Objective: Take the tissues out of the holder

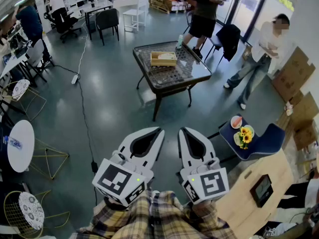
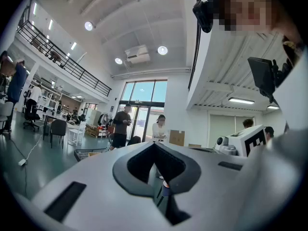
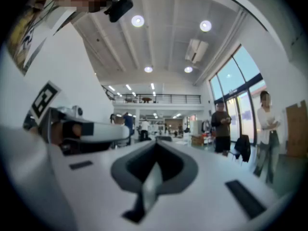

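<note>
A wooden tissue holder [image 1: 163, 59] with white tissue showing in its top sits on a dark glass table [image 1: 172, 78], far across the floor from me. Both grippers are held close to my body, side by side and pointing toward that table. My left gripper [image 1: 160, 130] is shut with nothing between its jaws. My right gripper [image 1: 182, 129] is shut and empty too. In the left gripper view the jaws meet at the tip [image 2: 155, 143], with the table [image 2: 89, 153] small beyond. The right gripper view shows its jaws meeting [image 3: 156, 141].
Two people stand past the table, one in a dark shirt [image 1: 204, 9], one in white [image 1: 264, 49]. A blue chair [image 1: 266, 141] holding flowers and a wooden table [image 1: 254, 193] are at my right. Round white tables [image 1: 20, 143] and a floor cable [image 1: 84, 118] lie left.
</note>
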The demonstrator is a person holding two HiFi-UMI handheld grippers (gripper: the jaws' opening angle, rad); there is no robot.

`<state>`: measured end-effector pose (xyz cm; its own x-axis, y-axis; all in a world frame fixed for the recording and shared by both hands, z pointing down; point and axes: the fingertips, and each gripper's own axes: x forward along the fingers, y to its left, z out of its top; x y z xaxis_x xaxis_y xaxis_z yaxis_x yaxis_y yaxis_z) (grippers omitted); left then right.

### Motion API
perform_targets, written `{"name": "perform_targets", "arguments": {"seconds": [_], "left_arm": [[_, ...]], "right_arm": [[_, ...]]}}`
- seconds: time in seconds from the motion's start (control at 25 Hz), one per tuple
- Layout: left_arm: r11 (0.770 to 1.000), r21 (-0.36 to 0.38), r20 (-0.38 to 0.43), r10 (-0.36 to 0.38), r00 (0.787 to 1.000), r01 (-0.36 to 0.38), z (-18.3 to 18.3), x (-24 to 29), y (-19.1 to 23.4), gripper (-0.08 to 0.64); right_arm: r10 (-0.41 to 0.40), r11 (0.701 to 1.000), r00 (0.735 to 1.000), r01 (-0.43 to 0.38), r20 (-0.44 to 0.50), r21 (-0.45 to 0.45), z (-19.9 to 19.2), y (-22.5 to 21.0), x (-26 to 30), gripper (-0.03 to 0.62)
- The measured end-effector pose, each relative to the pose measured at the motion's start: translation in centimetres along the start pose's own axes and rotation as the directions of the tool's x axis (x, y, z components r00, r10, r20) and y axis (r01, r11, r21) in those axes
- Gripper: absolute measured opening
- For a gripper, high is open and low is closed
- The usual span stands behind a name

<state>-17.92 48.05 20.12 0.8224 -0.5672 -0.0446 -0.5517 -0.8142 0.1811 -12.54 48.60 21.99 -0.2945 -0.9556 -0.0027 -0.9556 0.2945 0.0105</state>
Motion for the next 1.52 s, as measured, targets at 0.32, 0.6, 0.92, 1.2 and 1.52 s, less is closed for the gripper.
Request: {"name": "perform_targets", "arguments": {"seconds": [0.32, 0.6, 0.92, 1.2, 1.52], "left_arm": [[1.0, 0.004, 0.001, 0.002, 1.0, -0.002, 0.1, 0.1, -0.8, 0.018], [1.0, 0.009, -0.001, 0.003, 1.0, -0.003, -0.3, 0.6, -1.9, 0.018], [1.0, -0.001, 0.0, 0.018, 1.0, -0.018, -1.1, 0.6, -3.5, 0.018], [1.0, -0.002, -0.023, 0.029, 0.999, -0.029, -2.1, 2.3, -2.1, 0.018], [0.999, 0.002, -0.023, 0.045, 0.999, -0.045, -2.4, 6.5, 3.4, 0.018]], "right_arm": [[-0.01, 1.0, 1.0, 0.01, -0.006, -0.007, 0.1, -0.4, -0.9, 0.009], [-0.02, 1.0, 1.0, 0.02, 0.001, -0.002, 0.1, -1.5, -2.1, 0.009], [-0.006, 1.0, 1.0, 0.006, -0.007, -0.008, -0.3, -1.9, -4.3, 0.009], [0.001, 1.0, 1.0, -0.001, -0.017, 0.009, -1.3, -3.3, -2.7, 0.009], [0.008, 1.0, 0.999, -0.008, -0.042, 0.009, -2.8, -5.9, 3.6, 0.009]]}}
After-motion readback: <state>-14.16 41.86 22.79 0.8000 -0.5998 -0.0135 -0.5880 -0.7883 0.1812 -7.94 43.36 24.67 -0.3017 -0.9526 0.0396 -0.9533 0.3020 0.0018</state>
